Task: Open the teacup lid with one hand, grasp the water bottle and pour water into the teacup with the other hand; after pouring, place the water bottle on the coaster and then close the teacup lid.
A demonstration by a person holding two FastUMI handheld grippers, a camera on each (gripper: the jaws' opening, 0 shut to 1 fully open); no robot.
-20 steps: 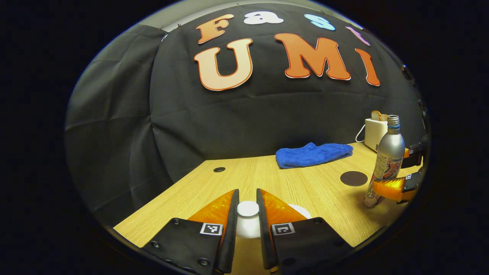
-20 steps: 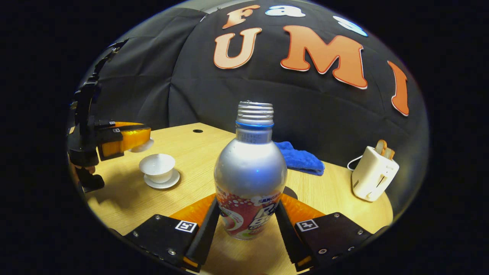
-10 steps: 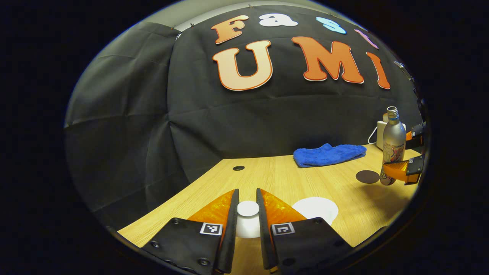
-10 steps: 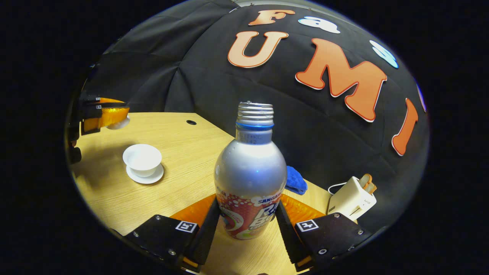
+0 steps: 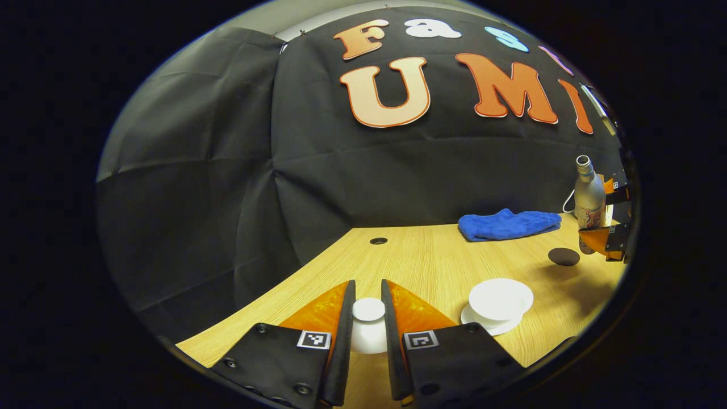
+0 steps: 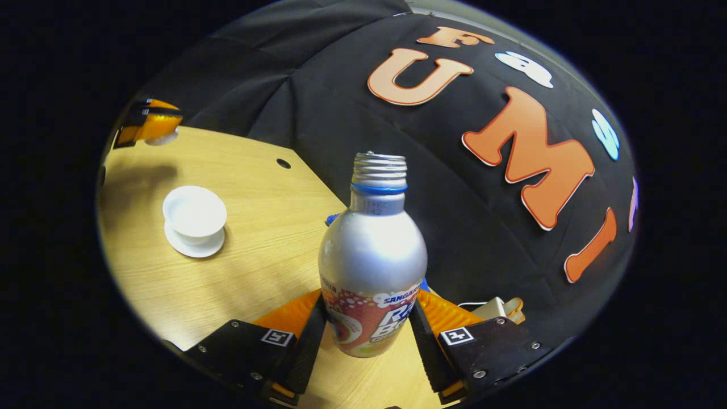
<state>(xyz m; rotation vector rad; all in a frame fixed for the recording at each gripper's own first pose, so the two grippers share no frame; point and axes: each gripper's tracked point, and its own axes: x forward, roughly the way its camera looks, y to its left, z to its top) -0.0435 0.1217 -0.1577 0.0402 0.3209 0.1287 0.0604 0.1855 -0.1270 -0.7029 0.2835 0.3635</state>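
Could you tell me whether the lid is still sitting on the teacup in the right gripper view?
No, the teacup stands open on its saucer, its bare white bowl showing.

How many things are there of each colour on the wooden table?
White: 4 — teacup lid, teacup, saucer, toaster
Blue: 1 — fluffy towel
Silver: 1 — metal water bottle
Dark brown: 1 — round coaster
Total: 7

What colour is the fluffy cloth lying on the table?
The cloth is bright blue. It shows best in the left gripper view, near the table's back edge.
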